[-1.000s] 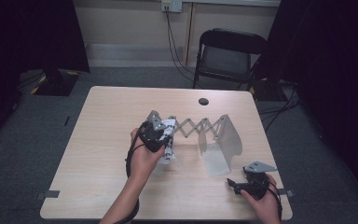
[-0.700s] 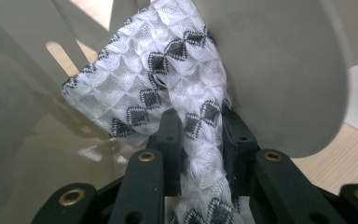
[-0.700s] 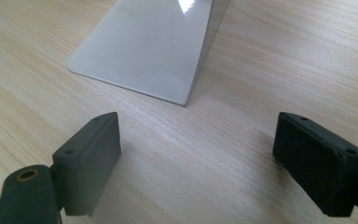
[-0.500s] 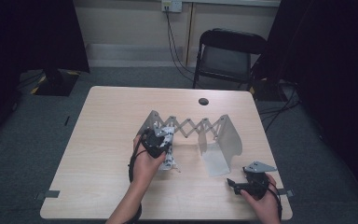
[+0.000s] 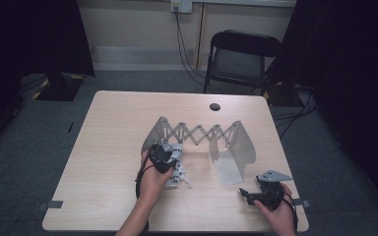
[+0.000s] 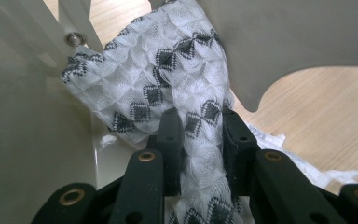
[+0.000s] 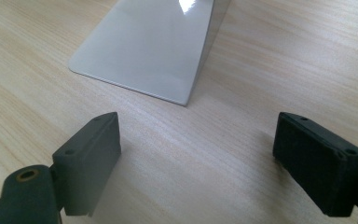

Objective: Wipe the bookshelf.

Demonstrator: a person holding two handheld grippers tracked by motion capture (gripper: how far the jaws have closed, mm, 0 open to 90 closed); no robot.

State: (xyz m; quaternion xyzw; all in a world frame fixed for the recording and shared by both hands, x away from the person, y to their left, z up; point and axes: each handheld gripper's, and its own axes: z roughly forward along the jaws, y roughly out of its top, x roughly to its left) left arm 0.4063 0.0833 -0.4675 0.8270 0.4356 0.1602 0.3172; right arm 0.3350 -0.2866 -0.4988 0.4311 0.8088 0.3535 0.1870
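Note:
A white cloth with black diamond patterns (image 6: pixel 168 88) is pinched between the jaws of my left gripper (image 6: pixel 200 133), which is shut on it. In the high view that gripper (image 5: pixel 163 156) sits low at the left end plate of a grey expandable rack (image 5: pixel 197 133), and the cloth (image 5: pixel 177 174) trails onto the table beside it. My right gripper (image 7: pixel 198 154) stands open above bare wood, near the flat foot of the rack's right end plate (image 7: pixel 149 46). In the high view it (image 5: pixel 248 194) rests near the table's front right corner.
The wooden table (image 5: pixel 108 142) has a round cable hole (image 5: pixel 215 106) at the back. A black folding chair (image 5: pixel 238 56) stands behind the table. Dark curtains flank both sides. Tape marks stick to the front edge (image 5: pixel 49 204).
My left gripper has sunk with the cloth toward the table at the rack's left end. The right gripper has stayed where it was.

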